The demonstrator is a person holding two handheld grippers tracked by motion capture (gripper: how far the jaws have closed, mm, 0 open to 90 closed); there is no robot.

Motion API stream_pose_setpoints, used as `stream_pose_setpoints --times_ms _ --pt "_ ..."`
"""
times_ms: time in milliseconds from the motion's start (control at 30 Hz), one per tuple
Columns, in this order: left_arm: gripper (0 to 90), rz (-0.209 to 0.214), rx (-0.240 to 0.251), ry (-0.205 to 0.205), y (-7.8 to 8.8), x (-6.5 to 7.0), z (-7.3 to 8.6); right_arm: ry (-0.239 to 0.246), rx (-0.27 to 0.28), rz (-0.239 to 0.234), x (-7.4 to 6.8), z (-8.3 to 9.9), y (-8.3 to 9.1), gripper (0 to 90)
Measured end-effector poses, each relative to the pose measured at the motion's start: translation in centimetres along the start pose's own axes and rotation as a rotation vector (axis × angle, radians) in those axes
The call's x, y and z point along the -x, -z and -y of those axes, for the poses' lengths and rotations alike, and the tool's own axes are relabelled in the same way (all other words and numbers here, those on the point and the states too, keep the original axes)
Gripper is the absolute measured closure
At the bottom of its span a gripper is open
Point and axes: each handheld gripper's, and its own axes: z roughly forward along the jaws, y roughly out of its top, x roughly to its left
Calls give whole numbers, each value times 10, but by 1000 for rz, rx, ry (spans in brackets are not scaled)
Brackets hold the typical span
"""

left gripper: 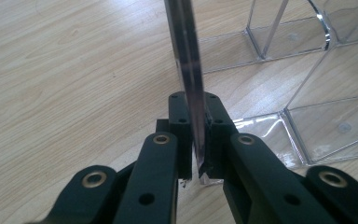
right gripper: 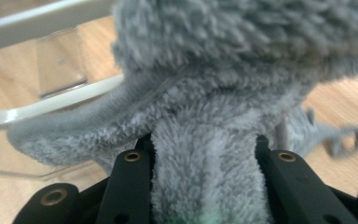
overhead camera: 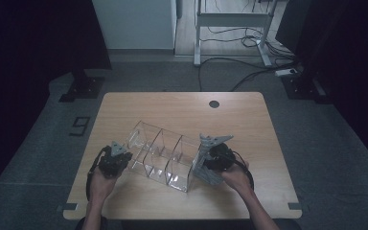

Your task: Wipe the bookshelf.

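Note:
A clear acrylic organizer (overhead camera: 158,152) with several compartments lies slanted on the wooden table (overhead camera: 182,108). My left gripper (overhead camera: 126,160) is at its near left end, shut on a thin clear wall (left gripper: 189,70) that stands upright between the jaws of the left gripper (left gripper: 198,135). My right gripper (overhead camera: 202,165) is against the organizer's right end, shut on a fluffy grey cloth (overhead camera: 206,173). In the right gripper view the cloth (right gripper: 223,84) bulges over the right gripper (right gripper: 205,149) and rests on the organizer's clear rim (right gripper: 51,105).
A round cable hole (overhead camera: 213,104) sits near the table's far edge. Beyond the table stand a white desk frame (overhead camera: 232,21) with cables on the floor and dark stands at both sides. Bare tabletop lies behind the organizer and along the front edge.

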Motion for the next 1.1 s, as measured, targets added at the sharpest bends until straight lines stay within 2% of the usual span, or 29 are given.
stream_pose_setpoints --times_ms 100,200,500,967,1100 --pt "852 3 1 -2 0 0 0 -34 15 5 9 -2 0 643" --pt "852 2 2 0 0 0 0 -46 22 10 14 -4 0 644" --pt "851 -2 3 5 -1 1 0 -42 19 20 18 -5 -3 643" --pt "849 3 1 24 -2 1 0 -22 -92 31 15 8 -34 642" --pt "852 3 3 41 -2 0 0 -19 -98 34 14 9 -36 641"
